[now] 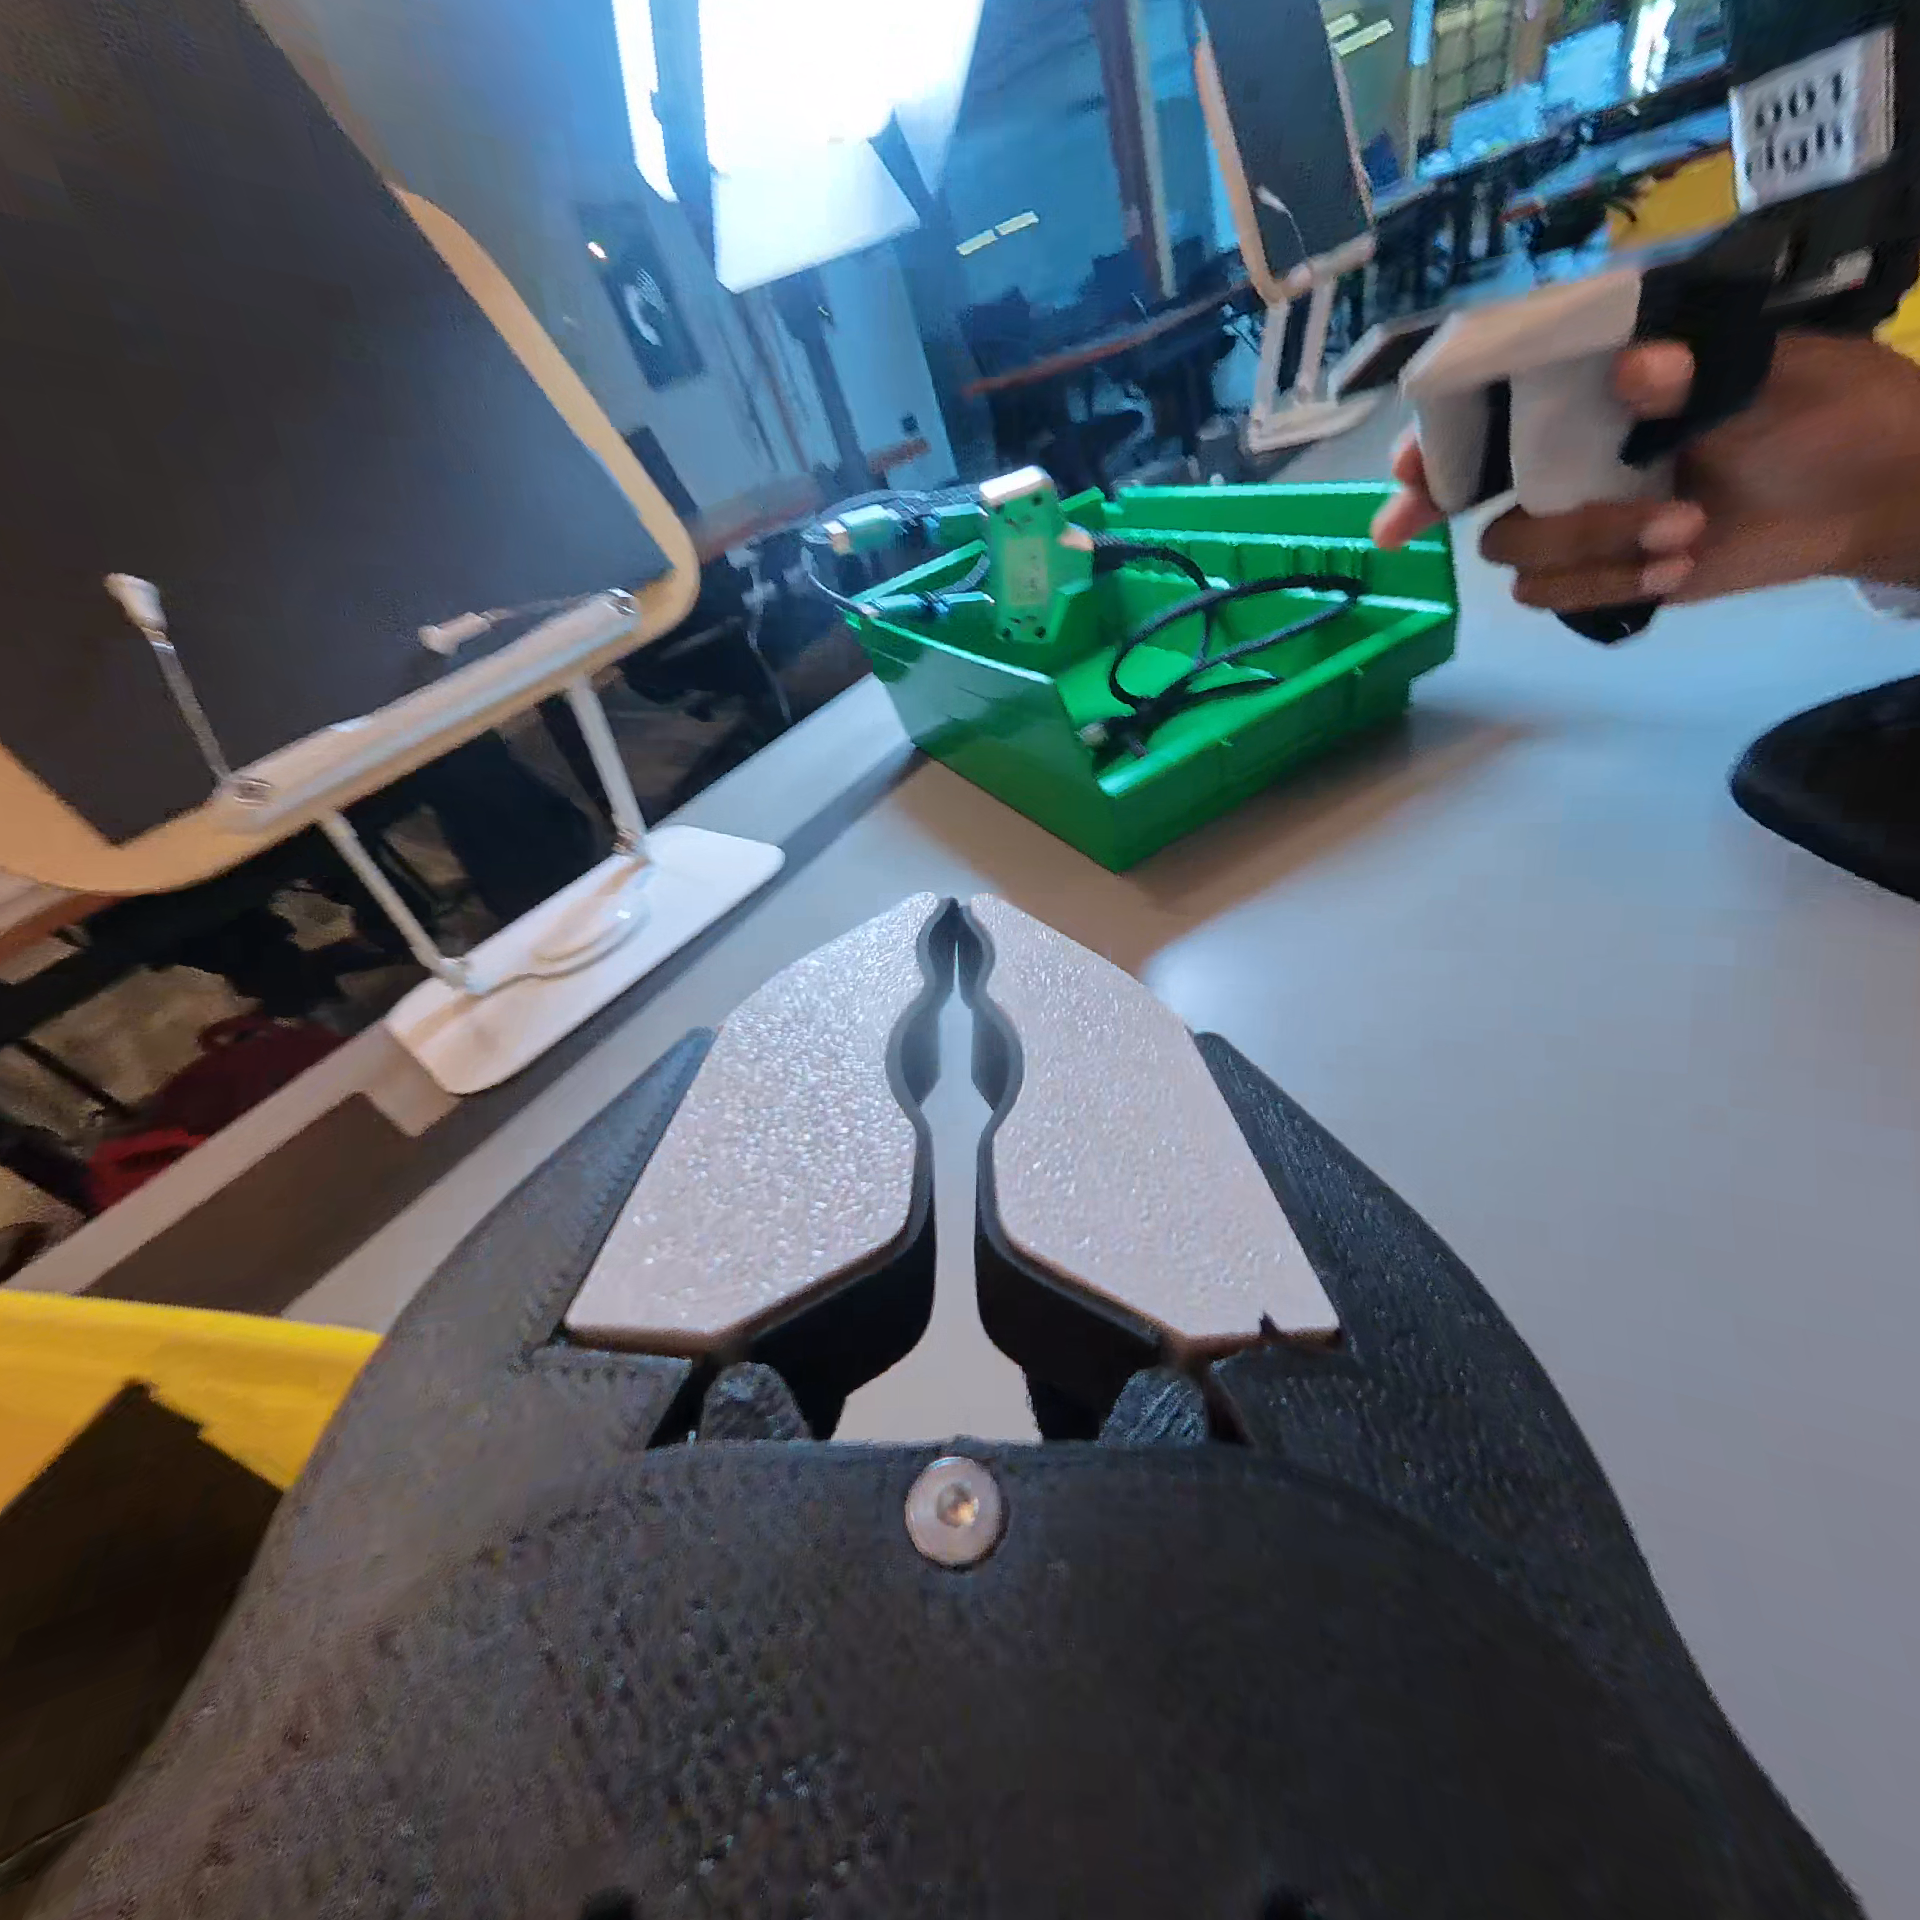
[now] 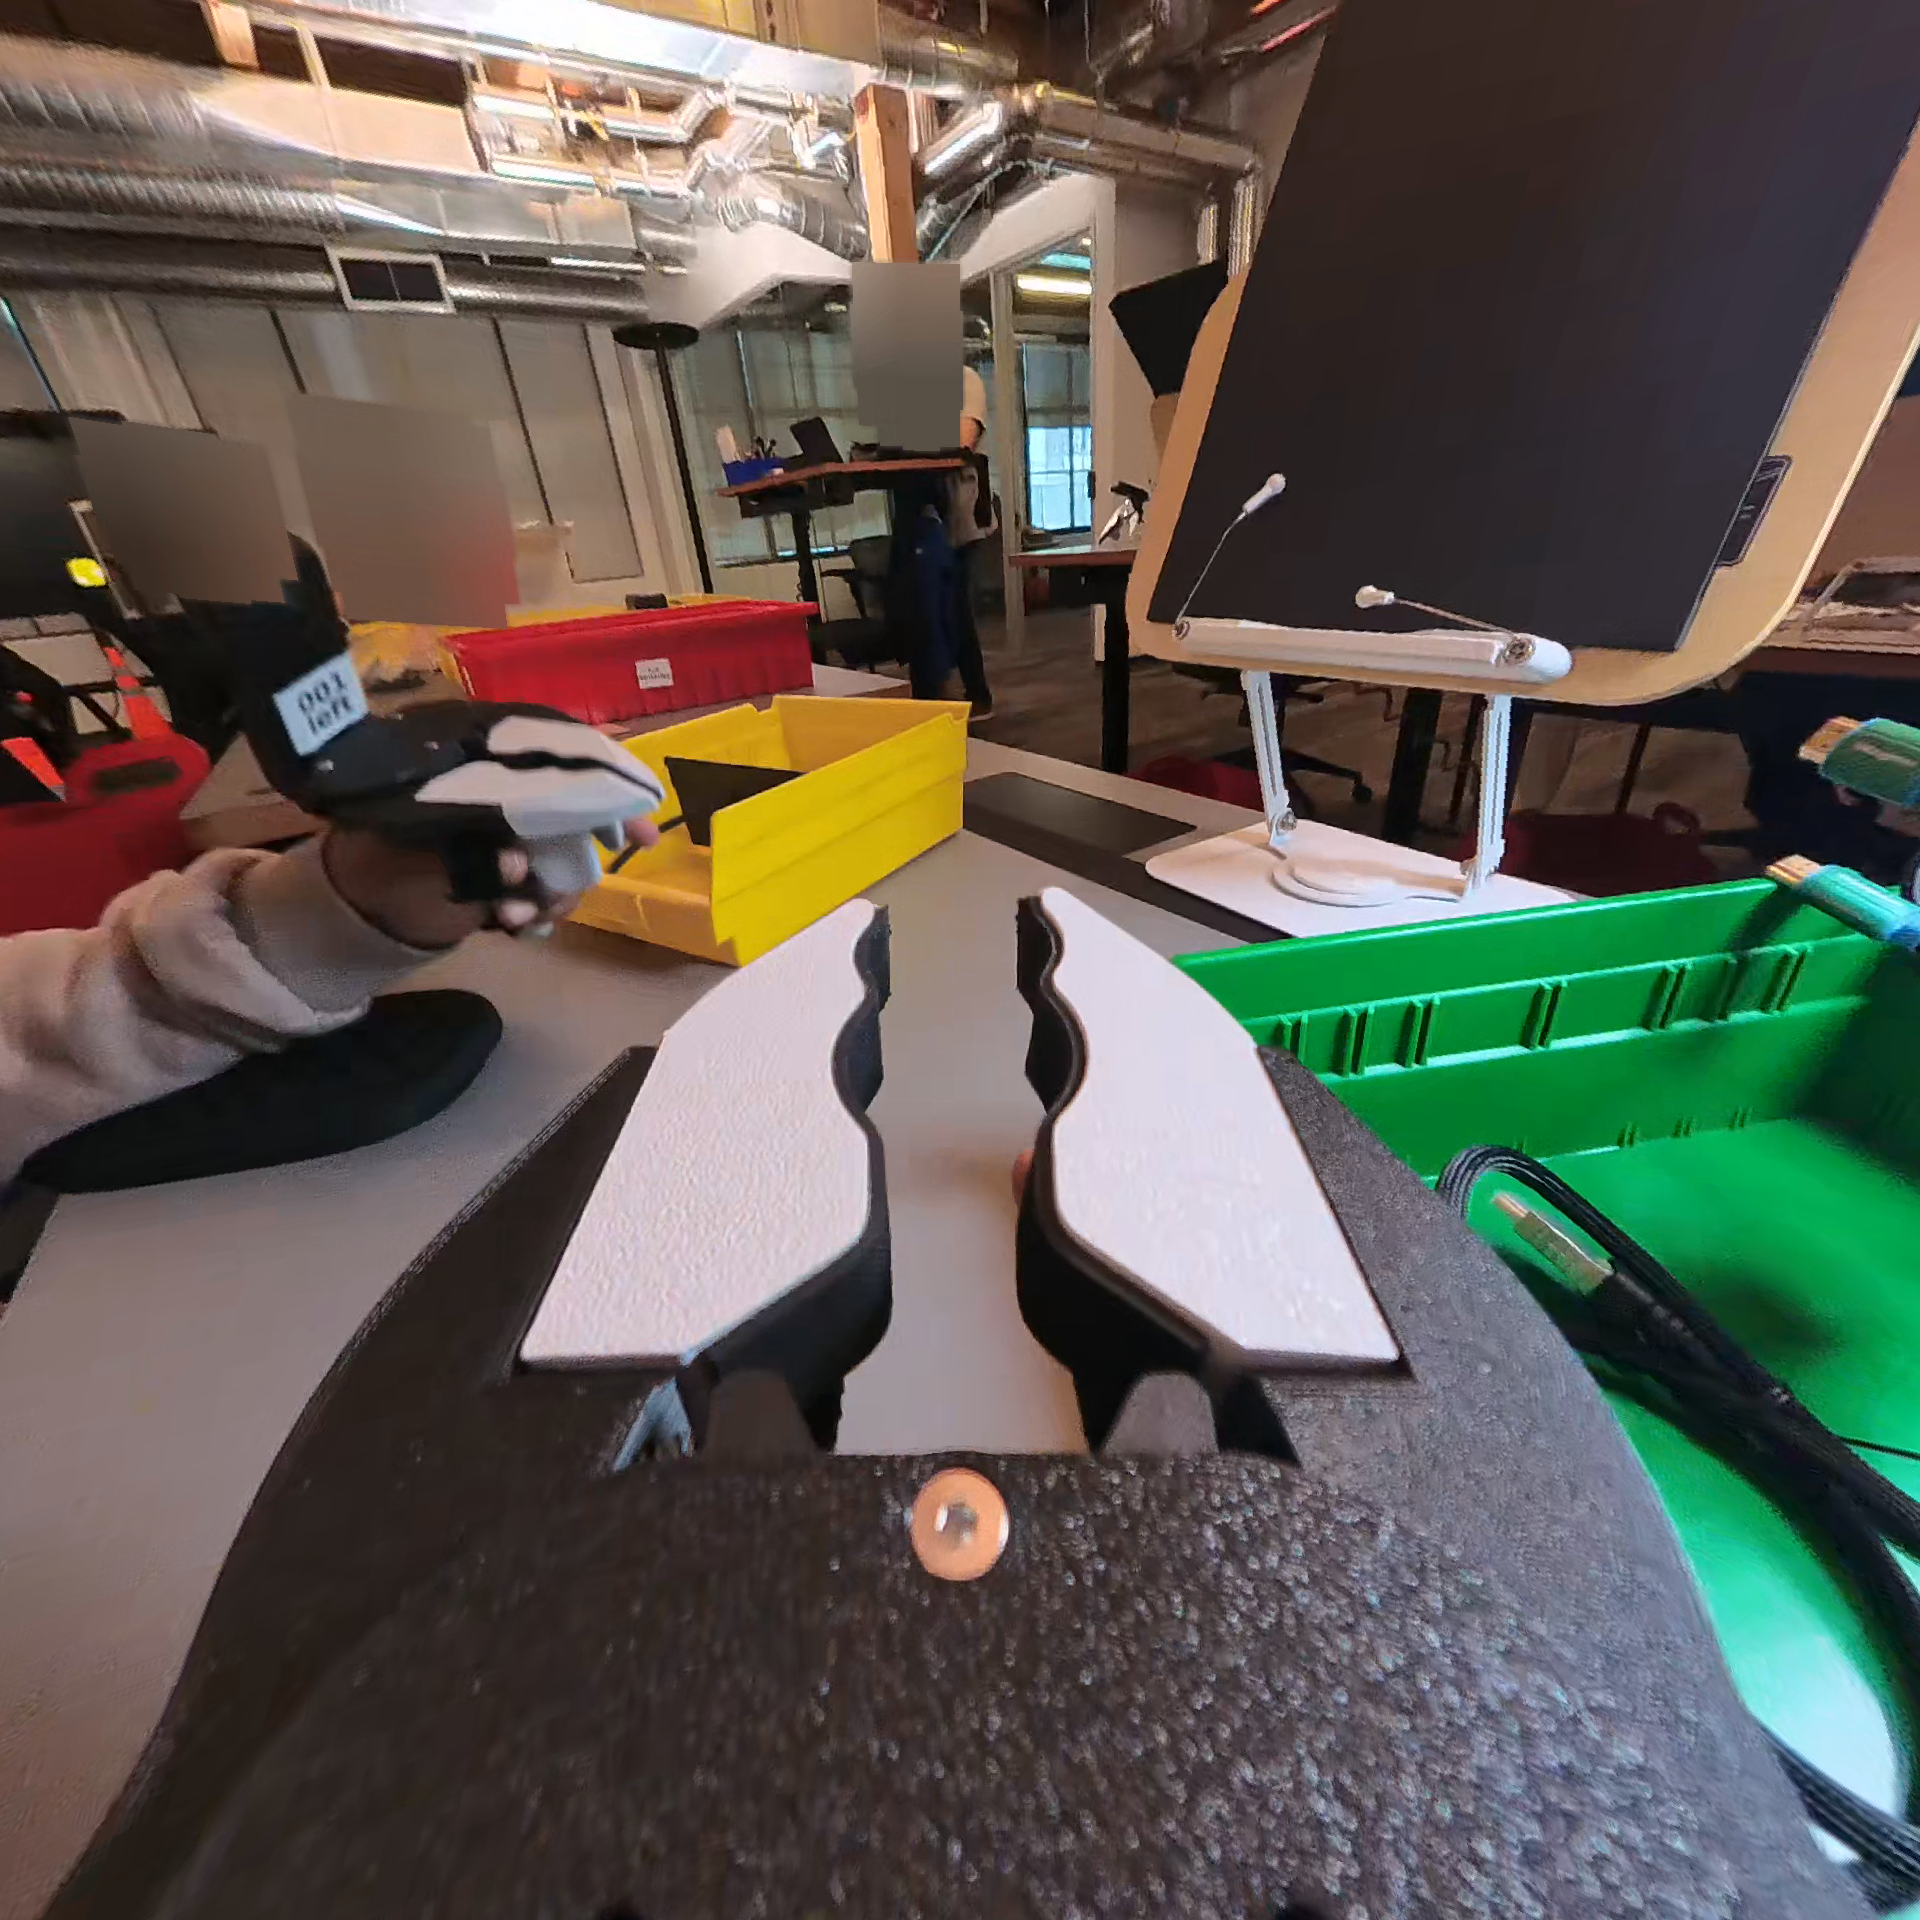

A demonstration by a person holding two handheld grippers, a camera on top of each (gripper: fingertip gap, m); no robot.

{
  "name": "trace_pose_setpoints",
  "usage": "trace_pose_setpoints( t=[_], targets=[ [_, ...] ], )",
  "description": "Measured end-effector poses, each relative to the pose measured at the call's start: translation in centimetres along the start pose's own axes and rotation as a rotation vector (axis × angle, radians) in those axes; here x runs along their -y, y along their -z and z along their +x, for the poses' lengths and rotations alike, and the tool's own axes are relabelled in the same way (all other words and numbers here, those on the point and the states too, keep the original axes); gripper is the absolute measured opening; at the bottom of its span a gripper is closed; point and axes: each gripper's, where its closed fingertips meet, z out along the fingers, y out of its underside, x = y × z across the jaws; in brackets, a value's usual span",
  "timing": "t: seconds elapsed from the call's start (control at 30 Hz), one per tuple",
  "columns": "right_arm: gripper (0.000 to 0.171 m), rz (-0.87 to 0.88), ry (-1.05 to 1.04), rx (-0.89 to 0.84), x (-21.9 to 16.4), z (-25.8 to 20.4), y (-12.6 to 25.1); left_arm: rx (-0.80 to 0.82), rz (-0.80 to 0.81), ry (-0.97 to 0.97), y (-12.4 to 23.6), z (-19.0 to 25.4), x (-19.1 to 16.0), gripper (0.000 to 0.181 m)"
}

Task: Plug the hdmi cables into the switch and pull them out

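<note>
The black braided cable in the green plastic bin runs off the right wrist view's edge. The green-tagged plugs on the bin's far rim are too blurred to count. Grey patches hide the background.

Two claws: left claw, shown again in the right wrist view, and right claw, seen farther off from the left. Three bins on the worktop: one green, one yellow, one red. One small green switch box standing in the green bin. At least two teal-sleeved plugs at the green bin's far edge; exact count hard to tell. One gold-tipped plug on a black cable. Two dark tilted panels on white stands, nearest one.
</note>
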Motion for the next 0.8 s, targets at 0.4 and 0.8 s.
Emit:
trace_pose_setpoints(
  t=[0.4, 0.8],
  targets=[
    [0.000, -0.006, 0.058, -0.008, -0.7, 0.1, 0.4, 0.354, -0.117, -0.042, 8.2, -15.9, 2.4, 0.002],
    [0.000, -0.153, 0.104, 0.035, -4.1, -0.7, -1.3, 0.321, -0.863, -0.188, 8.2, -27.8, -9.6, 0.016]
  ],
)
